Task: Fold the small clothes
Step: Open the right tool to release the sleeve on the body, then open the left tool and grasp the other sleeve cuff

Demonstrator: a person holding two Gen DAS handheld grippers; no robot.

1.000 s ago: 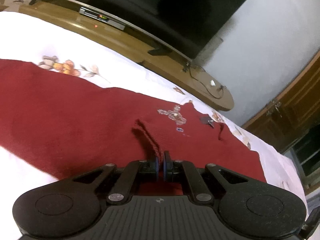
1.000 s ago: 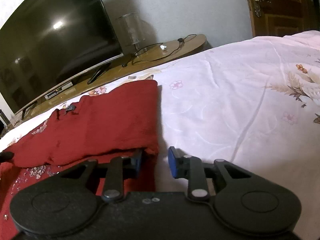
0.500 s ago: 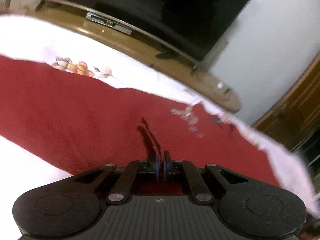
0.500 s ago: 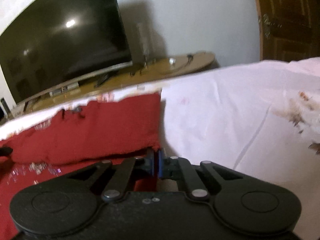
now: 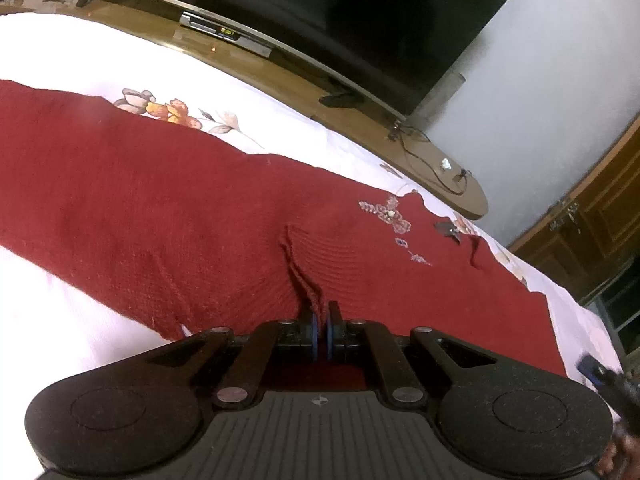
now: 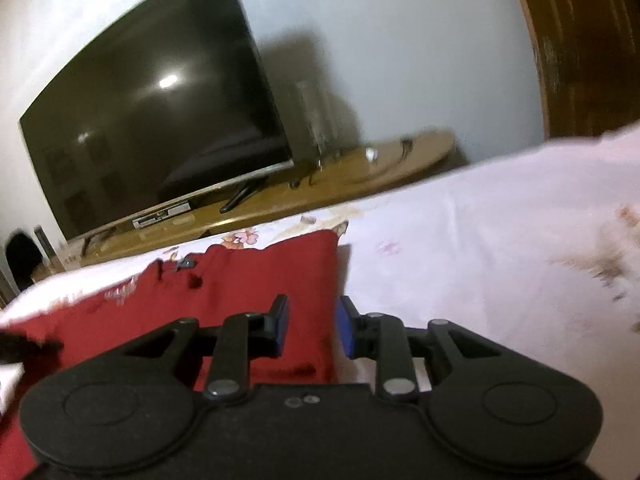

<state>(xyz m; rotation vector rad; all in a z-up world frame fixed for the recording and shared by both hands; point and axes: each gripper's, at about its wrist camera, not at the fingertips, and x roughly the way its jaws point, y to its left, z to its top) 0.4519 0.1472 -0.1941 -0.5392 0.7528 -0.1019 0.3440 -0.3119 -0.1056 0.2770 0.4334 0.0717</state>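
Half a second ago my right gripper (image 6: pixel 310 326) was clamped at the red knit sweater's (image 5: pixel 168 216) right edge; now its jaws are opening, the cloth between the pads unpressed, presumably releasing a laid fold. My left gripper (image 5: pixel 321 334) pinches a ridge of the near hem shut, likely anchoring it. On the floral bedsheet (image 5: pixel 100 52), the sweater's long axis runs left–right, beaded neckline far.

Home bedroom: floral bedsheet (image 6: pixel 500 240), large television (image 6: pixel 152 112) on wooden stand (image 5: pixel 280 76), panelled wooden door (image 5: pixel 592 224).
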